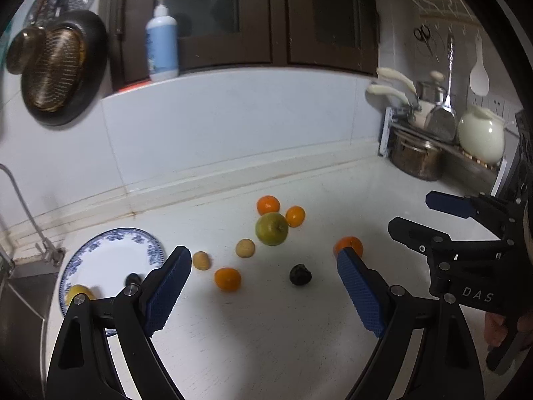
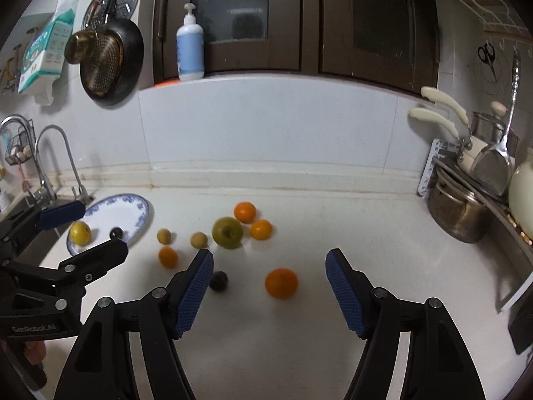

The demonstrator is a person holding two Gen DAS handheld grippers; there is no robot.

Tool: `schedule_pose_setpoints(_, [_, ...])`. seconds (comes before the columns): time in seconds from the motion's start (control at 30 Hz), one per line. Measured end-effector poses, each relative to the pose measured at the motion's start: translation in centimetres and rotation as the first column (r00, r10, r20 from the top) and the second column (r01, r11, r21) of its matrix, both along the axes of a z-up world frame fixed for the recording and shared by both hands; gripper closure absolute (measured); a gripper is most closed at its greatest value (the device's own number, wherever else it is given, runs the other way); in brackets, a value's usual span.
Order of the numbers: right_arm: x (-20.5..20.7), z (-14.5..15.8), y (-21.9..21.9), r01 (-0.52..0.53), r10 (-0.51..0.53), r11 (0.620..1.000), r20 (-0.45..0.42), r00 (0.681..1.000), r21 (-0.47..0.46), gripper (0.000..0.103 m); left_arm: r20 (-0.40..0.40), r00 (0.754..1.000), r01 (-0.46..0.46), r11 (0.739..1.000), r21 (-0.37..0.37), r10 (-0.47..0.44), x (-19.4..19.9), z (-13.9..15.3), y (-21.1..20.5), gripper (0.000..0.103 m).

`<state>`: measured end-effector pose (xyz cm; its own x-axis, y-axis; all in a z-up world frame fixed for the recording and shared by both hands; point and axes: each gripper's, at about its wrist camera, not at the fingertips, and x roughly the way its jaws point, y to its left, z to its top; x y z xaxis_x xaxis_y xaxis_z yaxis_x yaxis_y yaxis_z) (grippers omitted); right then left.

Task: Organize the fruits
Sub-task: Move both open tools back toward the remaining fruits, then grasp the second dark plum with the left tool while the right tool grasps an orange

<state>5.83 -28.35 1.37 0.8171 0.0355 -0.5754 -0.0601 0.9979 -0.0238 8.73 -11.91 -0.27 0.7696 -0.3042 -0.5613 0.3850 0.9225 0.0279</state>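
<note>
A blue-patterned white plate [image 1: 110, 260] [image 2: 123, 211] lies at the counter's left with a yellow fruit [image 1: 78, 293] [image 2: 80, 232] and a small dark fruit [image 1: 133, 279] [image 2: 116, 232] on it. On the counter lie a green apple [image 1: 271, 228] [image 2: 228, 232], several oranges such as the near orange [image 2: 281, 282] [image 1: 349, 245], two small tan fruits [image 1: 245, 248] [image 2: 199, 239] and a dark fruit [image 1: 300, 275] [image 2: 219, 280]. My left gripper [image 1: 263, 266] is open and empty above the counter. My right gripper [image 2: 269, 263] is open and empty, the near orange between its fingers' line.
A sink and faucet [image 2: 63, 163] are at the left. A steel pot [image 2: 456, 210], white teapot [image 1: 481, 136] and dish rack stand at the right. A dark pan [image 2: 113, 63] hangs on the wall and a pump bottle [image 2: 190, 46] stands on the sill.
</note>
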Motion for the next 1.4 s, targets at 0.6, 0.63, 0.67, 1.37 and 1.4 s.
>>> schedule_pose_setpoints(0.6, [4.9,-7.2,-1.8,-0.063,0.065,0.998,-0.190,0.980,0.019,0.034,-0.154,0.975,0.177,0.980,0.090,-0.162,5.3,-6.5,-4.1,0.027])
schedule_pose_setpoints(0.63, [5.2,-7.6,-1.9,-0.065,0.067,0.998,-0.199,0.978,0.016,0.036,-0.163,0.973,0.182,0.978,0.098,-0.165,5.5,-6.8,-4.3,0.028])
schedule_pose_setpoints(0.67, [5.4,-7.8,-1.8,-0.072,0.073,0.997,-0.203,0.976,0.013,0.036,-0.169,0.971,0.186,0.977,0.104,-0.166,5.7,-7.1,-4.4,0.029])
schedule_pose_setpoints(1.37, [9.0,-11.4,-1.4,-0.114,0.124,0.992,-0.313,0.942,0.053,0.056,-0.312,0.926,0.249,0.965,0.083,-0.212,8.5,-10.4,-5.8,0.065])
schedule_pose_setpoints(1.4, [9.1,-11.4,-1.4,-0.113,0.124,0.992,-0.314,0.941,0.053,0.056,-0.316,0.924,0.252,0.964,0.079,-0.216,8.6,-10.4,-6.0,0.068])
